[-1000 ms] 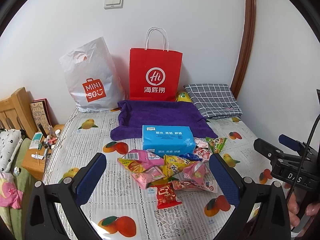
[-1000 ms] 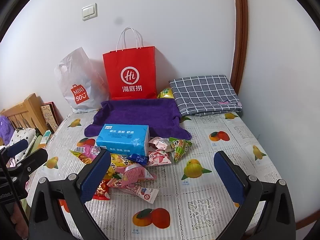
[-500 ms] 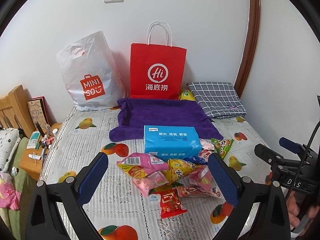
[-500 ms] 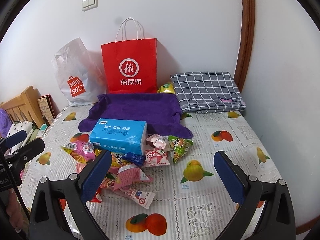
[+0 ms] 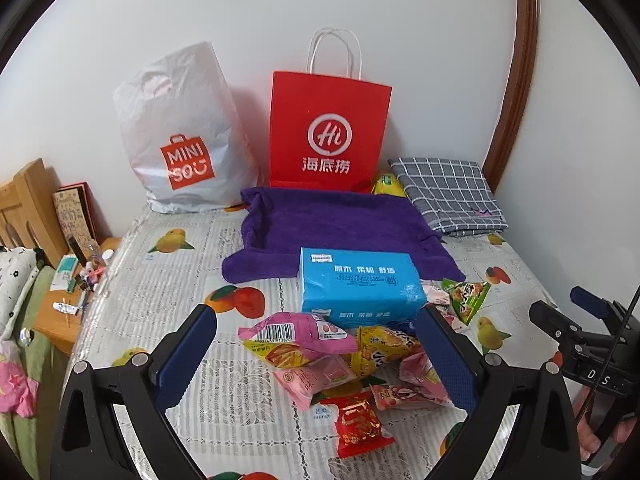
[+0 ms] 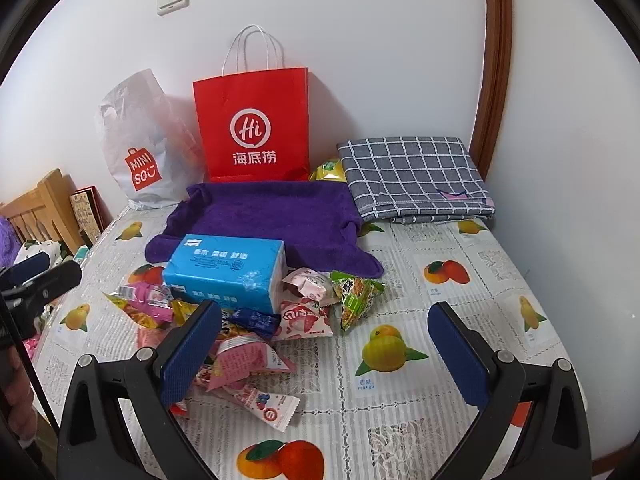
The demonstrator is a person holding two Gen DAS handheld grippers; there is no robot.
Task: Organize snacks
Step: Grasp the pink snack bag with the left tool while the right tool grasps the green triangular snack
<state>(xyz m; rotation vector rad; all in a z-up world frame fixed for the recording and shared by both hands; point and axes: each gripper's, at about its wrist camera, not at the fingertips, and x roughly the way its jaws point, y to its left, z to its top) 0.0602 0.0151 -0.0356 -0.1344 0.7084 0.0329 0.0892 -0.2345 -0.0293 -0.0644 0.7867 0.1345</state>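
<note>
left gripper (image 5: 316, 354) up front, its blue-padded fingers spread wide and holding nothing, hovering over the near edge of the heap of bright foil snack packets (image 5: 344, 364). right gripper (image 6: 324, 354) is spread wide too, nothing between its pads, with its left finger over the right side of that same heap and its right finger above bare cloth. everything sits on the fruit-printed plastic tablecloth (image 6: 420, 400). nearest in the pile, a red and gold foil packet (image 5: 358, 424) lies alone at the front; just behind it a pink barcode-printed pouch (image 5: 298, 330) rests on top of yellow and pink wrappers. over on the right side, a green triangular snack packet (image 6: 354, 296) lies at the pile's edge, touching the pink and white wrappers beside it. behind the heap and touching it, a light blue plastic-wrapped tissue pack (image 5: 358, 284) lies flat, its far side on the front edge of a purple terry towel (image 5: 336, 220). further back, a folded grey checked cloth (image 6: 412, 178) lies to the right of the towel. against the white wall, a red paper shopping bag with white rope handles (image 5: 326, 132) stands upright, a small yellow packet (image 5: 386, 184) tucked at its right foot, and a white plastic miniso bag (image 5: 180, 140) slumps to its left.
</note>
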